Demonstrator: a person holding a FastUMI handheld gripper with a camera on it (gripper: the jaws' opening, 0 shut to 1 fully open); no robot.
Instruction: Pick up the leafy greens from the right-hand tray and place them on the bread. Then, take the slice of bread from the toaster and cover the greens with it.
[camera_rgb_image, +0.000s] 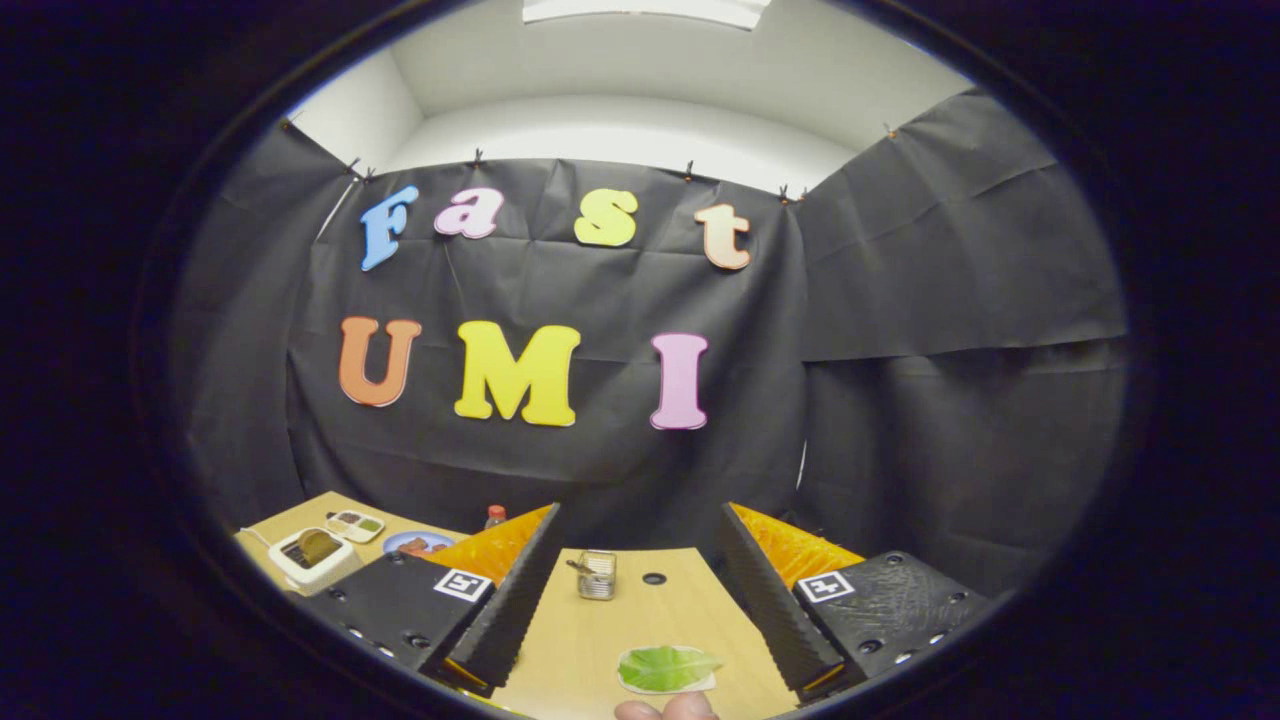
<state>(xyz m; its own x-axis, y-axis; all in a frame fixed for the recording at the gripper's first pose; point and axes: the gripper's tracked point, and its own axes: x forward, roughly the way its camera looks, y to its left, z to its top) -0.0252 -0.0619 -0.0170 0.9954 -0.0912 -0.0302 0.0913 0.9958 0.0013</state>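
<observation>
The claw (640, 600) hangs above a wooden tabletop (600, 640) inside a booth draped in black cloth, its two fingers (515, 590) spread wide apart with nothing between their pads. Low in the gap between the fingers, nearest the camera, a green leaf (668, 667) lies flat on a pale slice of bread (640, 684), touching neither finger. Just below the leaf, two fingertips of a hand (665, 709) peek into view. Farther ahead, still between the fingers, a small metal can (597, 575) stands upright on the tabletop, with a dark round hole (654, 578) in the wood just beside it on the right. Off to the left, beyond the left finger, a white toaster (312, 556) sits near the corner of the tabletop with a brown slice (318, 545) standing in its slot. Behind the toaster rests a small tray (355, 525) with compartments, its contents too small to make out, and next to that a blue plate (417, 543) holding something brownish. A bottle (495, 516) with a red cap pokes up behind the left finger. The leaf and the toaster are well apart, with the left finger between them.
</observation>
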